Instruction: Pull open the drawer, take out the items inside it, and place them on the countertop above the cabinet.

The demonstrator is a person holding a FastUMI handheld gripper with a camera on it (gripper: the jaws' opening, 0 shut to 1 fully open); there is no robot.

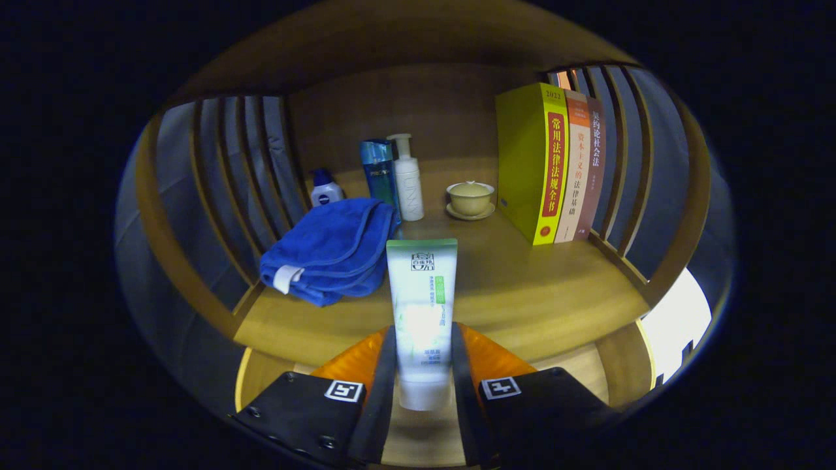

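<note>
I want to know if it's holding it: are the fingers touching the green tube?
Touching. The gripper view shows both fingers pressed against the green tube.

White-and-green cosmetic tube (422, 307): upright, cap end down, clamped between both fingers of the gripper (423, 365), above the wooden countertop (522, 287).

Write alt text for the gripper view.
The tool is shut on an upright white-and-green plastic tube above a wooden countertop. Beyond lie a folded blue towel, bottles, a lidded ceramic cup and three upright books.
</note>
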